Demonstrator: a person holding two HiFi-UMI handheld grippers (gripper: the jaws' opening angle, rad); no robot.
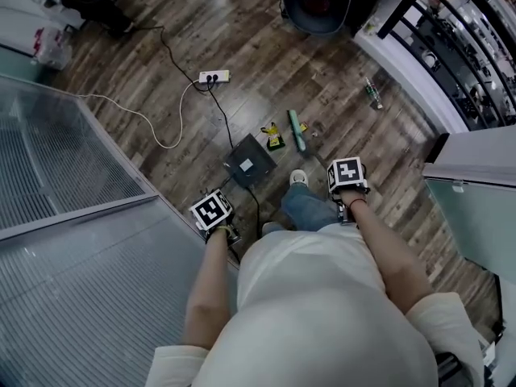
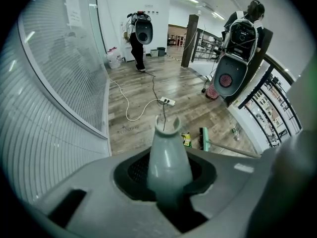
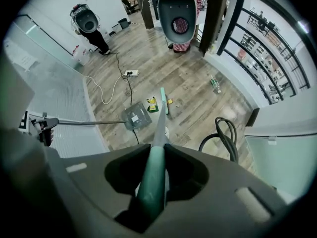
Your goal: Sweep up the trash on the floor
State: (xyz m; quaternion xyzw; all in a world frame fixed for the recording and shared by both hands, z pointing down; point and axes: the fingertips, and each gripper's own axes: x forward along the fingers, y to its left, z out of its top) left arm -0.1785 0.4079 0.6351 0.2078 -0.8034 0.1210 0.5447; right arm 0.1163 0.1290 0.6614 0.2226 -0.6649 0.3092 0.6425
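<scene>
The left gripper [image 1: 211, 213] is clamped on the grey dustpan handle [image 2: 167, 155]. The right gripper [image 1: 347, 176] is closed round the green broom handle [image 3: 152, 175]. At frame centre the dark dustpan [image 1: 248, 161] sits on the wood floor [image 1: 339, 71], its contents unclear. The yellow trash [image 1: 274, 138] lies just right of it, beside the broom head [image 1: 298, 131]. A bottle [image 1: 373, 93] lies at upper right.

**Free room:** bare floor [image 1: 242, 22] across the upper centre of the head view, and a strip between the broom [image 1: 297, 131] and the bottle [image 1: 373, 93].

**Left:** glass wall [image 1: 72, 160], with a white cable [image 1: 137, 118] looping to the power strip [image 1: 214, 76].

**Centre:** black cable [image 1: 222, 115], dustpan [image 1: 248, 162] and yellow trash [image 1: 274, 138], close together.

**Right:** railing [image 1: 463, 51] and glass panel [image 1: 476, 208].

**Top edge:** another person [image 1: 318, 2].
</scene>
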